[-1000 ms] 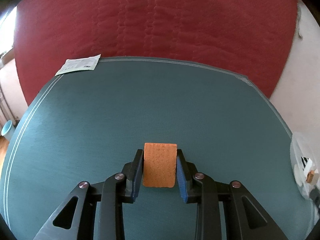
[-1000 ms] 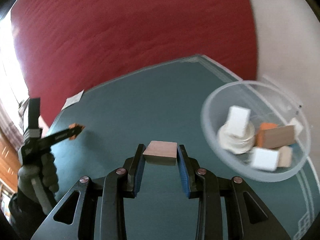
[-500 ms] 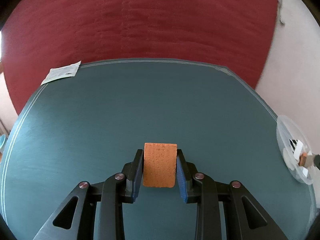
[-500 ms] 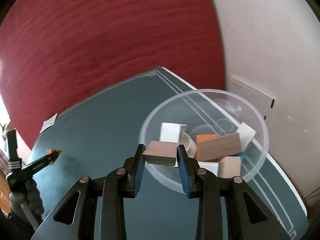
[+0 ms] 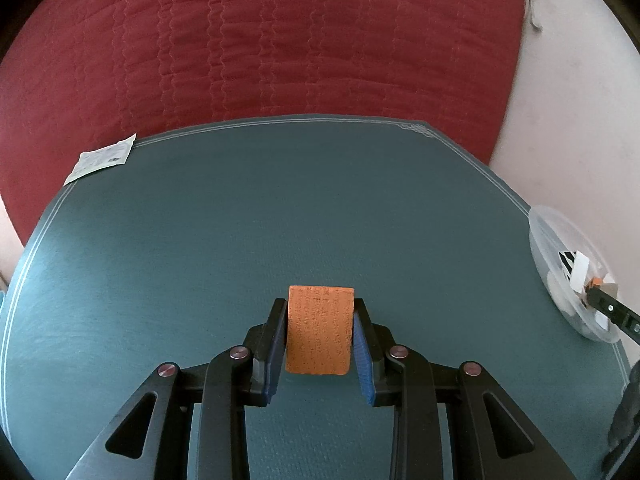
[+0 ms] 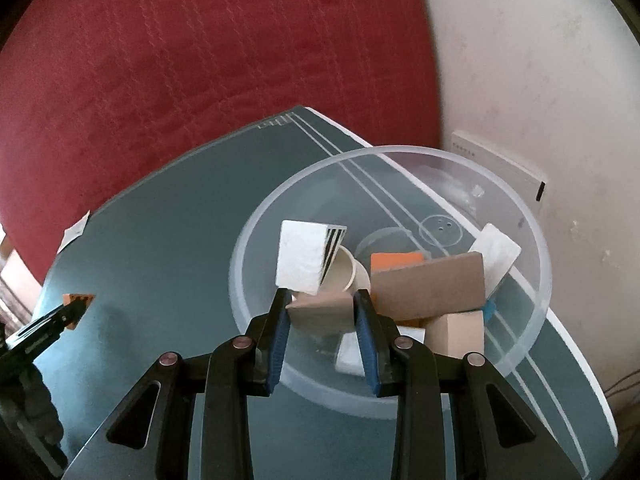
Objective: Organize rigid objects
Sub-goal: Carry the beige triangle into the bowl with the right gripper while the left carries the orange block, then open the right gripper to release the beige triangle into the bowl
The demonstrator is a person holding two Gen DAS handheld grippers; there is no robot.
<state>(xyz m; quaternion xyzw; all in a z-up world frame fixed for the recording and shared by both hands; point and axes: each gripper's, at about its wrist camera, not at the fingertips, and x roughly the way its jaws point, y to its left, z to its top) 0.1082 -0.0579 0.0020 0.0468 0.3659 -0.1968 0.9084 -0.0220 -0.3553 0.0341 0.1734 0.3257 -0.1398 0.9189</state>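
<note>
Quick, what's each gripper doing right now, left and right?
Left gripper: closed on the orange block.
Right gripper: closed on a brown block, over the clear bowl.

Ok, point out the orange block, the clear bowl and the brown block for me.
orange block (image 5: 320,330), left wrist view, middle of its textured face.
clear bowl (image 6: 538,236), right wrist view, bare right wall under the rim.
brown block (image 6: 322,314), right wrist view, middle of its front face.

Domestic room, most likely a bedroom or living room. A dark red quilted fabric cover (image 5: 260,40) fills the upper frame behind a dark green leather-look table mat with pale border lines (image 5: 280,216). At upper right stands a plain whitish plaster wall (image 6: 540,60) carrying a white wall socket plate (image 6: 500,168).
</note>
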